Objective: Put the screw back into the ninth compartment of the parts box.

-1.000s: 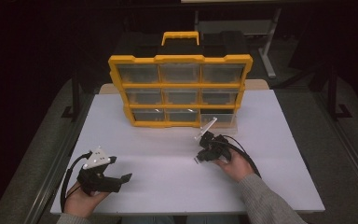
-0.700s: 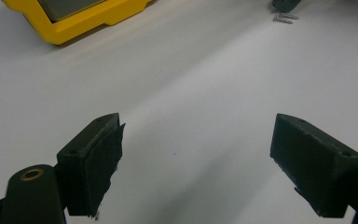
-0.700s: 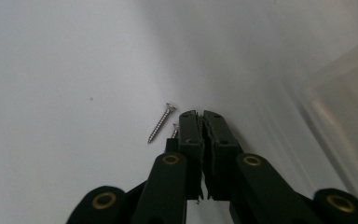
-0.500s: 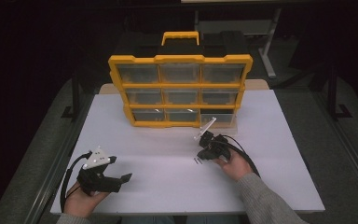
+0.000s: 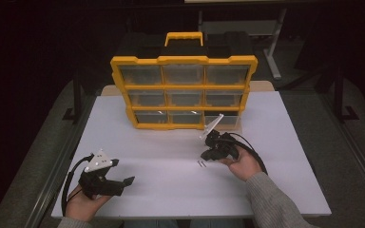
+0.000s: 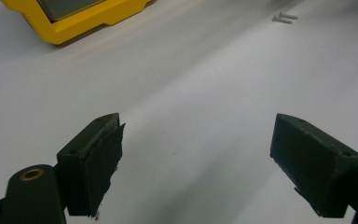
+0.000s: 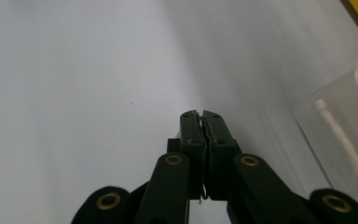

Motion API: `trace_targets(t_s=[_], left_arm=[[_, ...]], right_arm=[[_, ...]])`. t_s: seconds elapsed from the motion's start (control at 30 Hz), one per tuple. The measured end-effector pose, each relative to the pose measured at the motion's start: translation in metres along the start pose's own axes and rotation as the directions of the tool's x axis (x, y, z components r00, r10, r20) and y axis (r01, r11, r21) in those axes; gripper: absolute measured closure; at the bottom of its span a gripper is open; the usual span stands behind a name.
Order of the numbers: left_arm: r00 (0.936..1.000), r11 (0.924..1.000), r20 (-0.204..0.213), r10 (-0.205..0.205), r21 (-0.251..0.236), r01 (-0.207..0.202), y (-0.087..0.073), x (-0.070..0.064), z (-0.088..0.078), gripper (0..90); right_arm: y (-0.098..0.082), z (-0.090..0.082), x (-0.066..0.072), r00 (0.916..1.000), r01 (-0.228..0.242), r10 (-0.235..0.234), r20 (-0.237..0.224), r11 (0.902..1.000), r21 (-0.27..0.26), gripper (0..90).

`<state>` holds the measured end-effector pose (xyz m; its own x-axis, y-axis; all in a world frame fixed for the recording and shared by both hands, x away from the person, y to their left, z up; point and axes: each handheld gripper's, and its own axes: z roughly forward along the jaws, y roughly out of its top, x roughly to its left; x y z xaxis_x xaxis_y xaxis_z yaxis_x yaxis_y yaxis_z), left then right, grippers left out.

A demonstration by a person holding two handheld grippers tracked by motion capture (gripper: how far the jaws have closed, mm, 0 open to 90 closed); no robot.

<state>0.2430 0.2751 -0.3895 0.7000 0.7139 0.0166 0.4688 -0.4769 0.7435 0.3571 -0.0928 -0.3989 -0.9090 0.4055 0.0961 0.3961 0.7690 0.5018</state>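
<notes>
Fig.: R tongs point(image 5: 205, 156), I'm keeping them clenched, nothing plainly between the pads, just beside 2 screws point(image 5: 200, 164) lying on the white table point(image 5: 171, 194) in front of the yellow organiser point(image 5: 184, 90). L tongs point(image 5: 122, 172) are resting released. Tip: I'm judging it best to reopen, straddle 1 screw, pinch low. No legible writing.

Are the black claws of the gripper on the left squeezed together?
No, in the left gripper view the left gripper has its two black jaws far apart, with bare white table between them.

Screws point(image 5: 201, 164) on table point(image 5: 171, 142), before drawer organizer point(image 5: 184, 90).
</notes>
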Motion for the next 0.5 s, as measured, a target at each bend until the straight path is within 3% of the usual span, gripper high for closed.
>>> trace_targets(t_s=[0.23,0.5], left_arm=[[1.0,1.0,0.0,-0.003,0.001,0.003,0.0,0.0,-0.001,16.2],[1.0,1.0,0.0,0.0,0.001,0.0,0.0,0.0,0.0,16.2]], right_arm=[[0.007,-0.015,-0.001,0.998,0.038,-0.039,-0.05,0.9992,-0.012,87.1],[0.011,-0.034,-0.007,0.997,0.03,-0.032,-0.07,0.9988,-0.039,87.1]])
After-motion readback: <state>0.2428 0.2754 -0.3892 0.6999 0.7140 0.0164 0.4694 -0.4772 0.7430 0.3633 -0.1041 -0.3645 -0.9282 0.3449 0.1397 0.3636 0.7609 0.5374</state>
